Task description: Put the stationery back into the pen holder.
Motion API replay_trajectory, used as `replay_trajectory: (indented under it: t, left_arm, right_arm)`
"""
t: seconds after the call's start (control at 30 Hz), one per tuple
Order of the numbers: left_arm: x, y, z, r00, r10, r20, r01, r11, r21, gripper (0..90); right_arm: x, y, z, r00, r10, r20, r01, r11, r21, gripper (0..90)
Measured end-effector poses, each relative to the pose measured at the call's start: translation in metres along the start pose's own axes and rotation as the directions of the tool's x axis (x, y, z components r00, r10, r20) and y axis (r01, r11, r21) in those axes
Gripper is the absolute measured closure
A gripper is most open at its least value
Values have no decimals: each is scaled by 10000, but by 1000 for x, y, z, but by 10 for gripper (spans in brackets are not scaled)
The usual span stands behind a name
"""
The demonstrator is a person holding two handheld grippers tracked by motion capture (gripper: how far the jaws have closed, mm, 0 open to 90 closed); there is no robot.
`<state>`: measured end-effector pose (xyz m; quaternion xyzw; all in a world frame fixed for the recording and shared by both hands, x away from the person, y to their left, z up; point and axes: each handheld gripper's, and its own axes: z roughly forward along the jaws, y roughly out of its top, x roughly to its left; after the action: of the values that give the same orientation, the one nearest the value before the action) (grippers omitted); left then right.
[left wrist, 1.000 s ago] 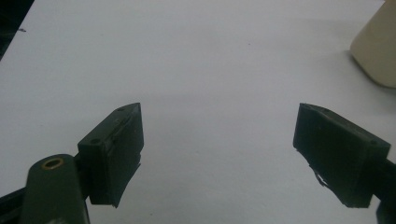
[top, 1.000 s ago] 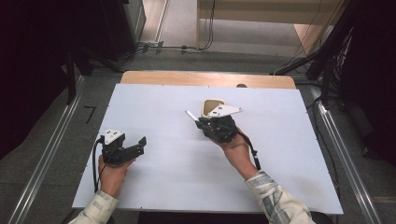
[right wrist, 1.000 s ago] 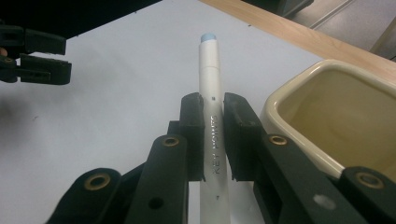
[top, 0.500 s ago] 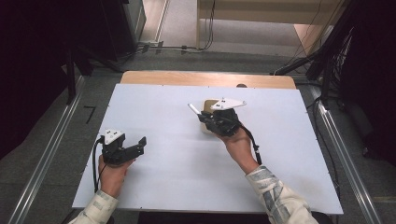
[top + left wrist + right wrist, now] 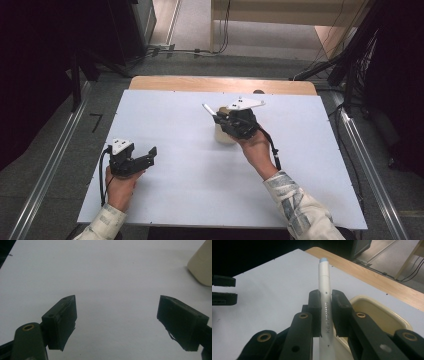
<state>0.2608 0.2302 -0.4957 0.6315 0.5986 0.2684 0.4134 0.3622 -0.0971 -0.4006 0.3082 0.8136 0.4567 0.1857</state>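
Observation:
A pale silver-white pen (image 5: 324, 282) with a light blue end and "KEY POINTS" printed on it is clamped between the jaws of my right gripper (image 5: 326, 296). In the high view that right gripper (image 5: 220, 119) hovers over a cream cup (image 5: 223, 136) near the middle of the white table, and the pen (image 5: 207, 109) sticks out to the upper left. The cup's open rim (image 5: 384, 315) lies just right of the jaws. My left gripper (image 5: 151, 155) rests at the front left, open and holding nothing. Its jaws (image 5: 117, 307) stand wide apart, with the cup (image 5: 202, 265) off at the upper right.
The white tabletop (image 5: 200, 200) has a strip of wood (image 5: 175, 83) along its far edge. Metal rails (image 5: 47, 170) run along both sides on the floor. Cables and dark equipment lie beyond the far edge.
My right gripper has moved a little farther and upward with the pen, so it now sits over the cup and hides its opening. The left gripper has stayed in place.

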Motion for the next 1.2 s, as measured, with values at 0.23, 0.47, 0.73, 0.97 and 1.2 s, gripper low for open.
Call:
replay_trajectory:
  t: [0.23,0.47,0.73,0.97,1.2]
  left_arm:
    - [0,0,0,10000,-14,-21,14,10000,-7,167]
    - [0,0,0,10000,-15,-10,15,10000,-9,168]
    - [1,0,0,10000,-7,-5,7,10000,1,168]
    - [1,0,-1,10000,-7,8,7,10000,-22,168]
    - [1,0,-1,10000,-27,4,27,10000,-37,168]
  right_arm:
    - [-7,5,2,9998,121,147,-121,9999,-14,762]
    - [-17,8,6,9993,282,262,-282,9996,-4,762]
    - [-25,14,9,9980,432,466,-432,9991,-12,762]
    - [-33,17,15,9965,562,622,-568,9983,86,762]
    - [-37,19,19,9954,634,712,-644,9979,113,762]
